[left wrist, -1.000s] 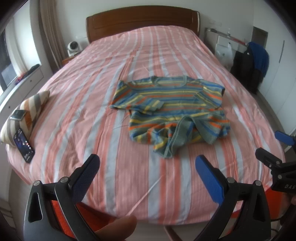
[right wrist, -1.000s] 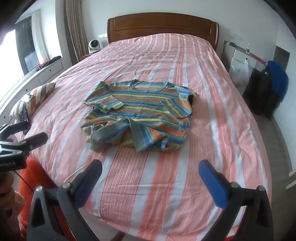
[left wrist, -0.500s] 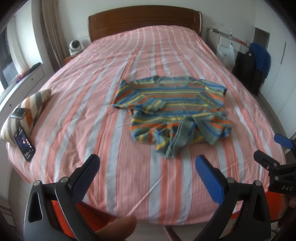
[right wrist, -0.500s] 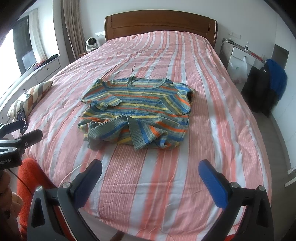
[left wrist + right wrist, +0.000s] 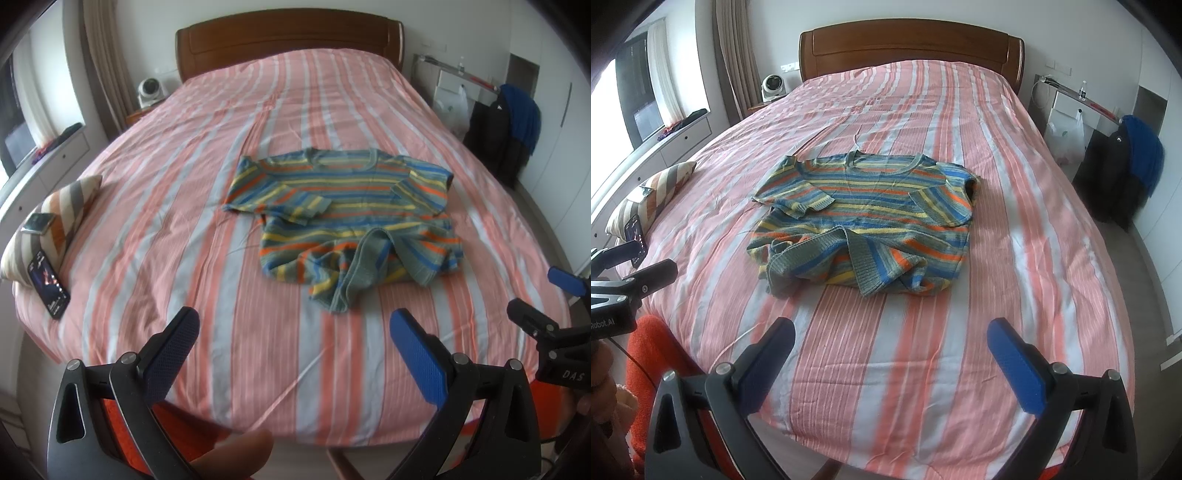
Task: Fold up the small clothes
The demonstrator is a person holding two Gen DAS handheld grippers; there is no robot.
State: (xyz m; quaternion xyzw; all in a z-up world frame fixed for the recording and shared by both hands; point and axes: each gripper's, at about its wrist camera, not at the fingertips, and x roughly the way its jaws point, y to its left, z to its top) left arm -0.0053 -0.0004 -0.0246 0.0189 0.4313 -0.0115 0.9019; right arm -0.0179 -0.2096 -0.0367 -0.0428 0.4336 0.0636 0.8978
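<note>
Left gripper (image 5: 295, 332) spread wide, holding nothing, above near edge of bed (image 5: 155, 206). Right gripper (image 5: 890, 343) likewise spread, empty. Both well apart from striped sweater (image 5: 871, 221), which lies mid-bed, collar toward headboard (image 5: 908, 48), hem bunched. Phone (image 5: 48, 290) against pillow (image 5: 55, 218) at left edge.

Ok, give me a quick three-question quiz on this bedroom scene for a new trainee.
1. True or false: the striped knitted short-sleeved top is already folded into a neat rectangle.
2. What lies beside the striped cushion: A) black phone B) book C) mug?
3. Fill in: the left gripper and right gripper are both ____.

Key: 1 false, its near hem is bunched up on the pink striped bedspread; 2 A; 3 open.
</note>
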